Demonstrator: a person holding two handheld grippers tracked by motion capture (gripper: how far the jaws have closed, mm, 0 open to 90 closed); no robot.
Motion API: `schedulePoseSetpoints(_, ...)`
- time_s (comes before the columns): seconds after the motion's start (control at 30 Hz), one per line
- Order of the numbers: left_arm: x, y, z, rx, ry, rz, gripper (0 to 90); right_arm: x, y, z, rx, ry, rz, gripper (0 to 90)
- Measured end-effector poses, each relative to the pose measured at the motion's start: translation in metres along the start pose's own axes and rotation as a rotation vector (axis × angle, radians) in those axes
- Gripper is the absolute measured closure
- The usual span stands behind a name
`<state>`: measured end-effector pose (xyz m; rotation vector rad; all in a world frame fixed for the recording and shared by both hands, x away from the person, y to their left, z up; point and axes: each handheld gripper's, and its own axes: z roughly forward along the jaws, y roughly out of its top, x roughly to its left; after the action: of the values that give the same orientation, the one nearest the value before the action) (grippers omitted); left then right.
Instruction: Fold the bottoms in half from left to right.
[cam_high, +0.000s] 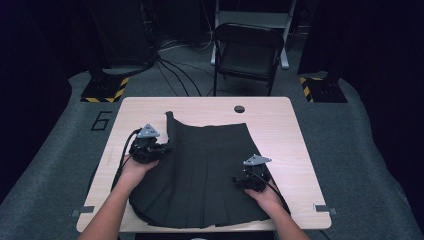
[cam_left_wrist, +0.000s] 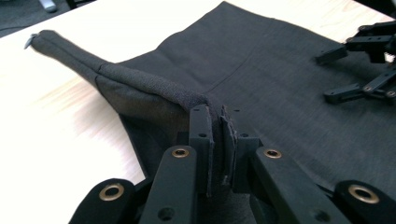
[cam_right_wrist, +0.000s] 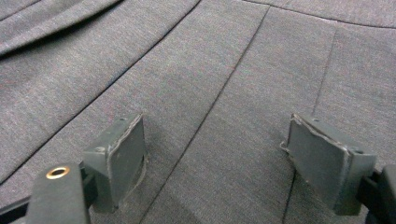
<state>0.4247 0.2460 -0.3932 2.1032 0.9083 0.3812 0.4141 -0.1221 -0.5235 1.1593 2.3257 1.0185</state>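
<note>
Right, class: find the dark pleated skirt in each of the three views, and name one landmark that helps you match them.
High view: pleated skirt centre of the table.
Left gripper view: upper right, its edge pinched in the left gripper.
Right gripper view: beneath the open right gripper.
Landmark: the pleat lines.

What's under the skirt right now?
The skirt lies spread on the wooden table, with bare tabletop showing around it. Whatever may sit beneath the cloth is covered and cannot be seen.
</note>
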Motion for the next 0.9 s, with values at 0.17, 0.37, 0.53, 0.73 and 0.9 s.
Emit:
schedulePoseSetpoints(0.17, -0.012, 0.011, 0.007, 0.005, -0.016, 0.032, 82.6, 0.0, 0.0, 0.0, 0.002, 0.001, 0.0, 19.0)
schedulePoseSetpoints(0.37, -0.025, 0.018, 0.019, 0.013, -0.043, 0.053, 82.6, 0.0, 0.0, 0.0, 0.0, 0.001, 0.0, 19.0)
schedulePoseSetpoints(0.53, -0.038, 0.023, 0.031, 0.016, -0.072, 0.075, 82.6, -0.001, 0.0, 0.0, 0.004, 0.002, -0.005, 19.0)
schedulePoseSetpoints(0.73, -0.055, 0.027, 0.046, 0.027, -0.105, 0.103, 82.6, -0.001, 0.0, 0.0, 0.004, 0.002, -0.006, 19.0)
schedulePoseSetpoints(0.9, -0.064, 0.027, 0.062, 0.039, -0.12, 0.115, 82.6, 0.0, 0.0, 0.0, 0.004, 0.003, -0.001, 19.0)
